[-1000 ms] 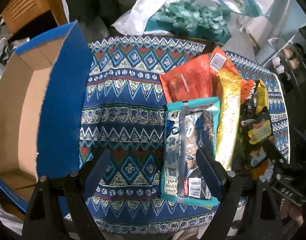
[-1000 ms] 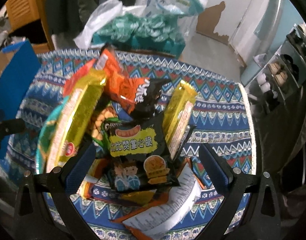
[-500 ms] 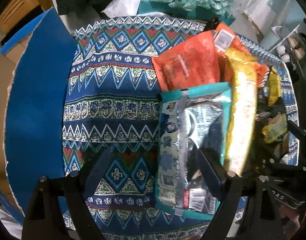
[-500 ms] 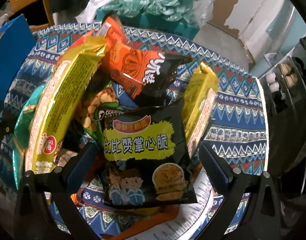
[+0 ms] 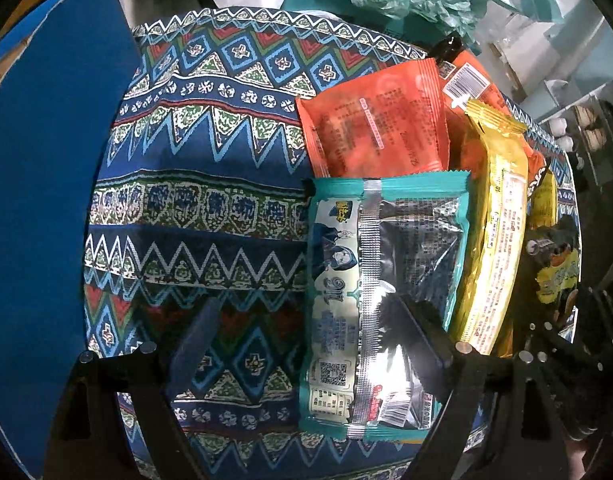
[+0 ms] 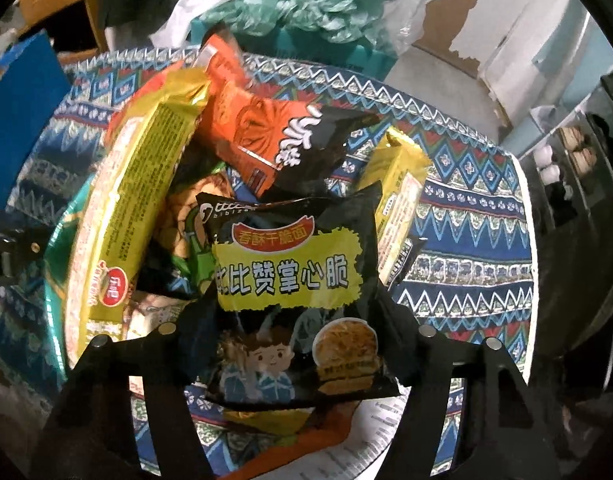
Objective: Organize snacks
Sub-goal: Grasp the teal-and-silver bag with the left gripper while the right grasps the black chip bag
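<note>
A pile of snack packets lies on a patterned cloth [image 5: 194, 208]. In the left wrist view my left gripper [image 5: 302, 332] is open low over the cloth; its right finger [image 5: 418, 340] lies over a teal and silver packet [image 5: 386, 280]. An orange packet [image 5: 378, 132] and a long yellow packet [image 5: 494, 240] lie beside it. In the right wrist view my right gripper [image 6: 298, 344] is open, its fingers on either side of a black and yellow packet [image 6: 290, 276]. An orange and black packet [image 6: 278, 136] and two yellow packets [image 6: 134, 200] lie behind.
A blue cardboard box [image 5: 38, 200] with an open flap stands at the cloth's left edge. Green and white plastic bags [image 6: 298, 4] are piled behind the table. A shelf [image 6: 578, 152] with small objects stands at the right. The right gripper's frame [image 5: 566, 344] shows beside the packets.
Both grippers have moved forward and down toward the pile. The teal packet and the black and yellow packet now sit larger and closer between the fingers. Both grippers stayed open.
</note>
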